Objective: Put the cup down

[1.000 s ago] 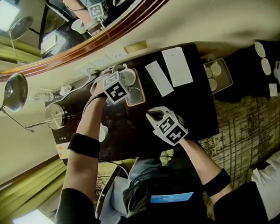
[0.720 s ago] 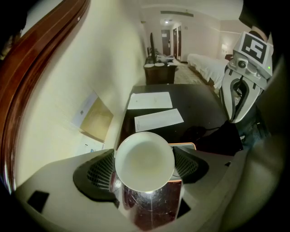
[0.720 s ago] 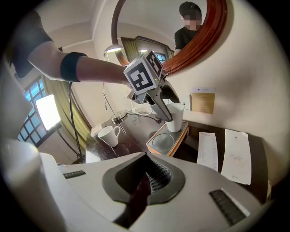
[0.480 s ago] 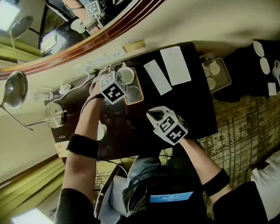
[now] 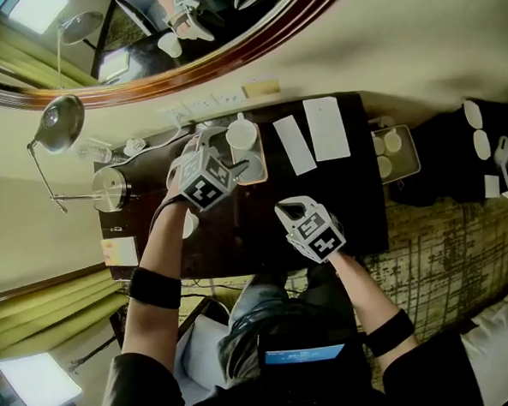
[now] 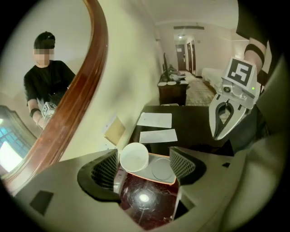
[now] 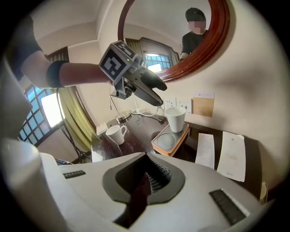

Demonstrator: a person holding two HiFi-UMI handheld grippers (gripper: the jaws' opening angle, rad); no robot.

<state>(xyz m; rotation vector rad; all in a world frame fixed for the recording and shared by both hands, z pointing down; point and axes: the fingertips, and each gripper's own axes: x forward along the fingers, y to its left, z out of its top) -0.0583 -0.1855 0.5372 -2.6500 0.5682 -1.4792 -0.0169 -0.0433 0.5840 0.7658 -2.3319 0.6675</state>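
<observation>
1. Left gripper point(image 5: 233, 167) point(image 6: 145, 165): released. Its jaws stand apart and have just been closing a little. Nothing sits between the pads point(image 6: 108, 168).
2. Cup point(image 5: 241, 136) point(image 6: 134, 157): white and upright on the orange-rimmed tray point(image 5: 258, 173) point(image 6: 147, 178). It is just ahead of and below the left gripper's tips, not touching them. The left gripper view shows it through the gap, nearer the left pad.
3. Left arm pose: the forearm reaches out over the dark table point(image 5: 357, 209), with a black band point(image 5: 154, 288) near the elbow. The wrist is bent so the gripper tilts steeply down. In the right gripper view it hangs in the air above the cup point(image 7: 176, 118).
4. Right gripper point(image 5: 287, 211) point(image 7: 147, 174): clenched, jaws together, holding nothing.
5. Right hand pose: held back near the table's near edge, with the forearm bent in toward the body. The gripper tilts down and forward. It is to the right of the left gripper and well apart from the cup.
6. Second mug point(image 7: 115, 133): upright on the table, on the left gripper's left side and clear of the tray.
7. Two paper sheets point(image 5: 294, 145) point(image 5: 327, 128): flat on the table ahead of the right gripper, beside the tray.
</observation>
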